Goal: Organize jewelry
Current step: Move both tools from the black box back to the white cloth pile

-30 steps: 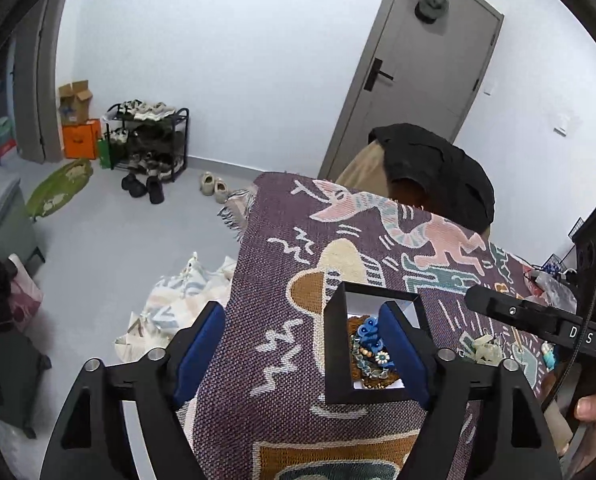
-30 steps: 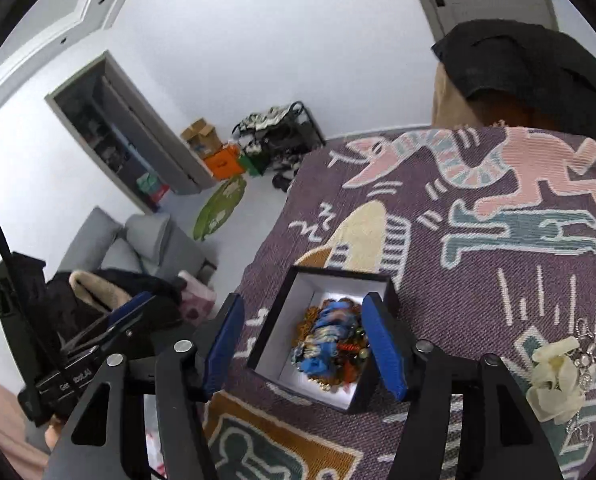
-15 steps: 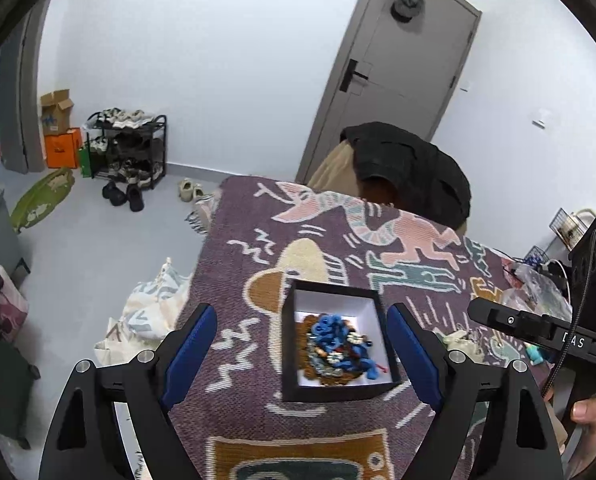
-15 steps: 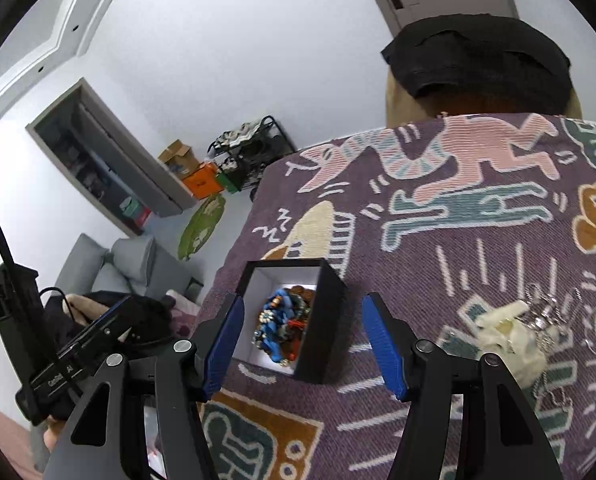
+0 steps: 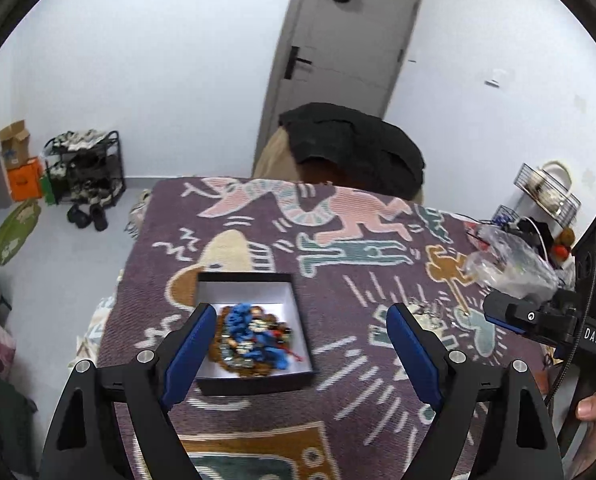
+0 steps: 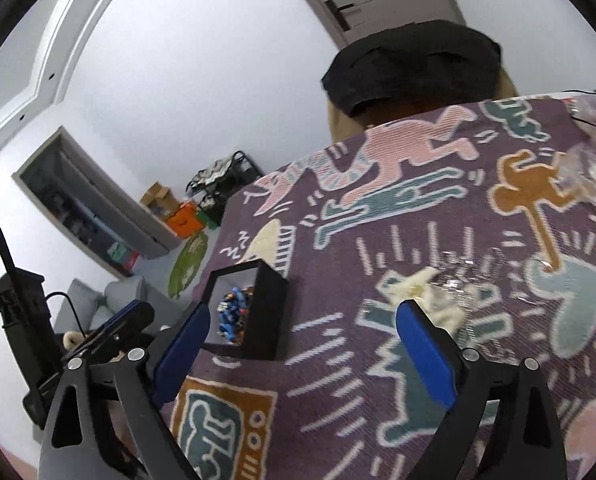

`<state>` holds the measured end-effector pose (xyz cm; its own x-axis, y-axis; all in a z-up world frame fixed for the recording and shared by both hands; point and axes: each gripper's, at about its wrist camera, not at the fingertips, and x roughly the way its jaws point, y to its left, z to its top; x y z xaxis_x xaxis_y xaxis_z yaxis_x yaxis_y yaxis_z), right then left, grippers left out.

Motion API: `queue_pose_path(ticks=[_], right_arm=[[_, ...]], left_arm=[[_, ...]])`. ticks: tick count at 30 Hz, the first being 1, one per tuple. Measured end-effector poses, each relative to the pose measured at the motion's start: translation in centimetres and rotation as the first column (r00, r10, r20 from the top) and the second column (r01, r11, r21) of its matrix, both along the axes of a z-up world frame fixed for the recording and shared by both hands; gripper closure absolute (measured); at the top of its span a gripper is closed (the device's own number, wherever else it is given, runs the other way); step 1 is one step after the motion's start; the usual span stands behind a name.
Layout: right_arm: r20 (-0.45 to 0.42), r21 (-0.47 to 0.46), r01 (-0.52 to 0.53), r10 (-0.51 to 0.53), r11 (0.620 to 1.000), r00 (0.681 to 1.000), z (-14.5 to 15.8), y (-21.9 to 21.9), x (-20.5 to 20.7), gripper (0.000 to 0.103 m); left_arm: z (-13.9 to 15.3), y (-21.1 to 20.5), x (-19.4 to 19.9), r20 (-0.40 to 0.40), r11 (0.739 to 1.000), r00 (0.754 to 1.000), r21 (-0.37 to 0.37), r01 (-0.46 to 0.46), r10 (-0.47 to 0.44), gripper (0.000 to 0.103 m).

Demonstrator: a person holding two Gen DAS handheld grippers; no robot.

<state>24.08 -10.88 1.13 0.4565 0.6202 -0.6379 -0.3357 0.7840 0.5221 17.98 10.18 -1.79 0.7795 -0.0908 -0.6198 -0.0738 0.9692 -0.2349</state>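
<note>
A black box with a white inside (image 5: 246, 292) stands on the patterned purple cloth (image 5: 338, 248) and holds a pile of blue and brown beaded jewelry (image 5: 254, 334). My left gripper (image 5: 298, 340) is open and empty, just above and right of the box. The box (image 6: 270, 308) and its beads (image 6: 236, 314) also show in the right wrist view. My right gripper (image 6: 302, 344) is open and empty, between the box and a cream hair clip (image 6: 418, 292) with silvery chains (image 6: 470, 276) on the cloth. The chains (image 5: 428, 310) show faintly in the left wrist view.
A clear plastic bag (image 5: 510, 260) lies at the table's right side. A chair with a black garment (image 5: 354, 148) stands behind the table. A shoe rack (image 5: 86, 168) and a green mat (image 5: 12, 232) are on the floor to the left.
Both grippers have swung right: the box now sits left of centre in both views. The hair clip and chains have come closer to my right gripper. Both stay open.
</note>
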Motion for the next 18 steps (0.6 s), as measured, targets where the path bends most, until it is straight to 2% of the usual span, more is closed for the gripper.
queue_pose_path(ticks=[4,18], right_arm=[[-0.019,-0.01,0.052,-0.052,0.999,0.998,-0.5,-2.4,-0.6,0.005],[-0.039,-0.028,0.214,-0.215,0.977,0.976,-1.5,-10.8,-1.8,0.005]], left_arm=[[-0.5,-2.1,0.7,-0.014,0.999,0.999,0.005,0.041,-0.04,0.015],[-2.4,-8.3,3.7,-0.085,0.986,0.983,0.0,0.165,-0.165,0.014]])
